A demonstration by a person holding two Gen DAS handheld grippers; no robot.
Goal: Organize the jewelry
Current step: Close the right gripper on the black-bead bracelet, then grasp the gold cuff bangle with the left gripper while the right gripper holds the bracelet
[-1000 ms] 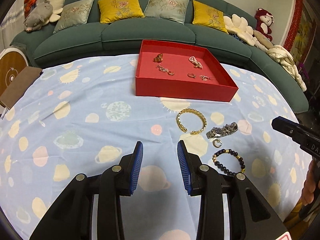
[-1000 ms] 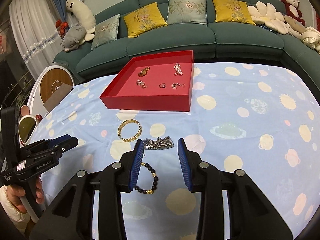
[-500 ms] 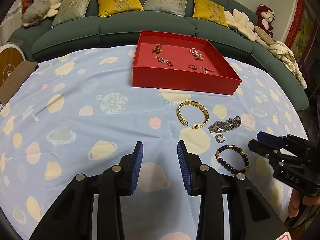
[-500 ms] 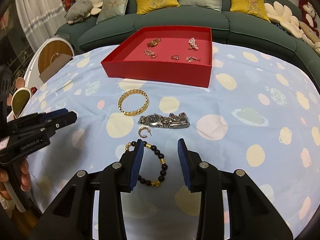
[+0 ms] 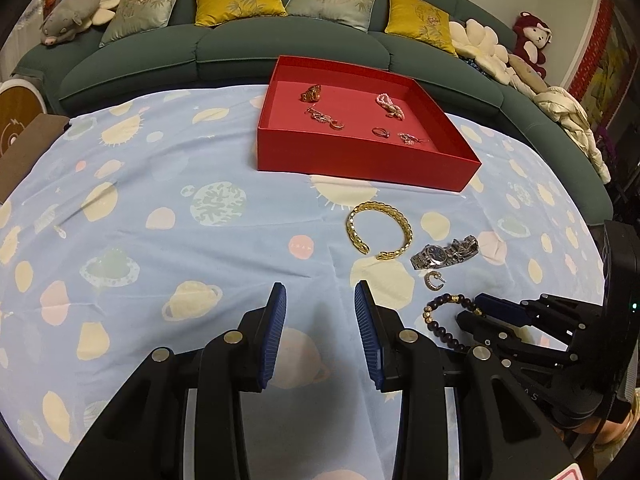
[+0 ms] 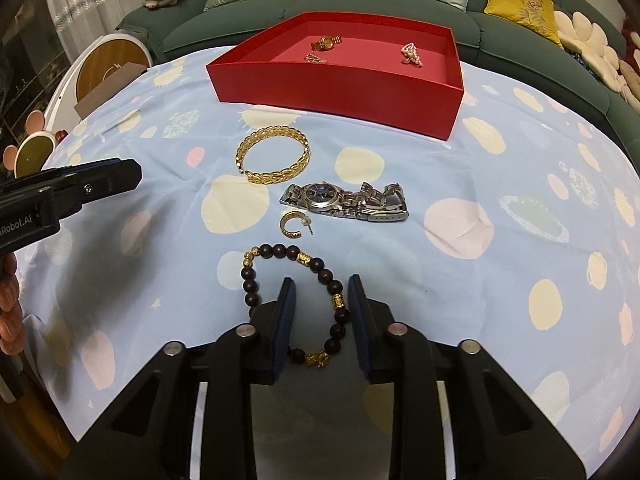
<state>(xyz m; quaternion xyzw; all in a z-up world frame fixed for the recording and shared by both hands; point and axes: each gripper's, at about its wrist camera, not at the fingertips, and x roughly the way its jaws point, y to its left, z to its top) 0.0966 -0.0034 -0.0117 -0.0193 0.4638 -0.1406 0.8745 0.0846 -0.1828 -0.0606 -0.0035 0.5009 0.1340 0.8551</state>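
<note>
Red cardboard forms the shallow tray [image 5: 362, 166] that serves as the landmark, and several small pieces are already laid inside it: a gold watch [image 6: 326, 42] toward its far left, a pearl cluster [image 6: 412, 53] toward its far right, and, nearer its front wall, a thin chain [image 5: 322, 116], a ring [image 5: 380, 132] and one more small trinket [image 5: 408, 138]. By that count the sorting is judged to be roughly half done. Four pieces are left on the patterned cloth [image 5: 160, 216] in front of the tray: a gold bangle [image 6: 274, 156] just before the front wall, a steel watch [image 6: 346, 201] nearer the camera than that, a small hoop earring [image 6: 294, 224] just beside the watch, and a dark beaded bracelet [image 6: 294, 304] farthest from the tray. The right gripper [image 6: 320, 308] is held spread apart, lowered over the bracelet so that the right-hand run of beads lies between its two fingers; nothing is clamped yet, and this bracelet is judged to be the next piece taken. The left gripper [image 5: 320, 332] is likewise released and empty, held over bare cloth well in front of the tray and to the left of the loose pieces. From the left wrist, the ring and the trinket behind the tray's front wall are seen, whereas from the right wrist they are hidden by that wall. From the right wrist, the beads' position between the fingers is made plain; from the left wrist, part of the bracelet is covered by the other tool.
</note>
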